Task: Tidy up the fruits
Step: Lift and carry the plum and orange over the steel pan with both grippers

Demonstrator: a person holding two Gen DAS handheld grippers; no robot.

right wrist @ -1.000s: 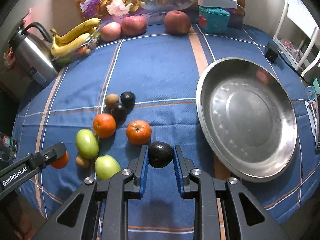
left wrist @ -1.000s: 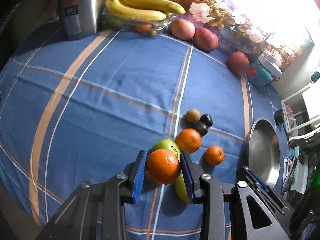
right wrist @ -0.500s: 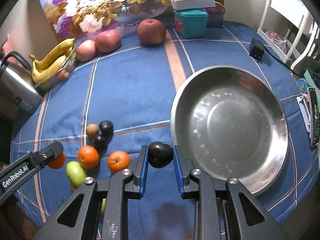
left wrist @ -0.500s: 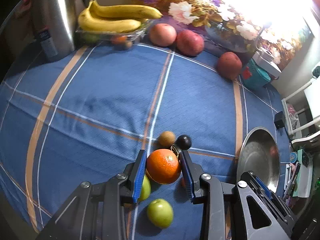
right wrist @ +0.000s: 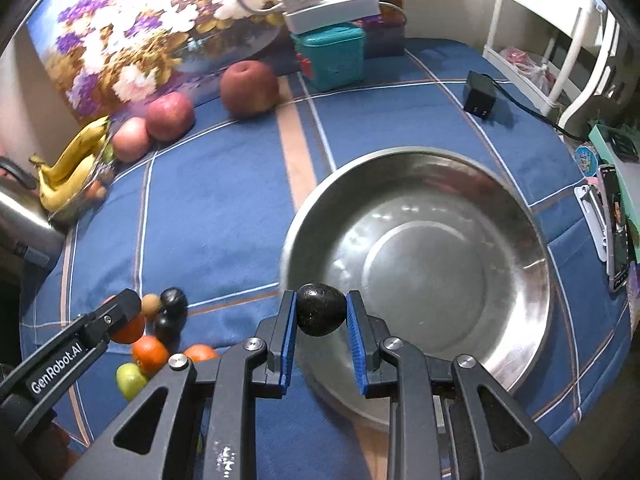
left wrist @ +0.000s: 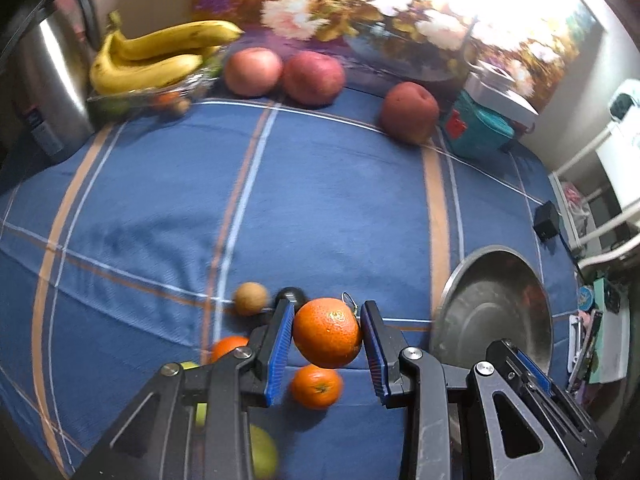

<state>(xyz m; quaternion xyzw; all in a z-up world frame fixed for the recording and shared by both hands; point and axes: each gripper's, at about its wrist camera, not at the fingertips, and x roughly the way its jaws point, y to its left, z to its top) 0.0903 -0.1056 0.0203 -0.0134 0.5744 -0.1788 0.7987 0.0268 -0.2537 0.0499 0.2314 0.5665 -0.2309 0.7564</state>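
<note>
My left gripper [left wrist: 326, 332] is shut on an orange [left wrist: 327, 332] and holds it above the blue cloth, left of the steel bowl [left wrist: 500, 276]. My right gripper [right wrist: 320, 314] is shut on a dark avocado [right wrist: 320, 309] and holds it over the near left rim of the steel bowl [right wrist: 420, 168]. The left gripper [right wrist: 116, 316] also shows in the right wrist view at lower left. Loose fruit lies below it: oranges [right wrist: 150, 354], a green fruit [right wrist: 129, 378], two dark fruits [right wrist: 174, 300] and a small brown one [right wrist: 150, 305].
At the back stand three red apples [left wrist: 316, 76], bananas on a clear tray [left wrist: 152, 60], a steel kettle [left wrist: 48, 80] and a teal box [right wrist: 330, 56]. A black charger with cable [right wrist: 480, 96] lies behind the bowl. A phone [right wrist: 618, 240] lies at right.
Both grippers have moved right toward the bowl with their fruit. The avocado is now over the bowl's rim; the orange has passed over the loose fruit pile.
</note>
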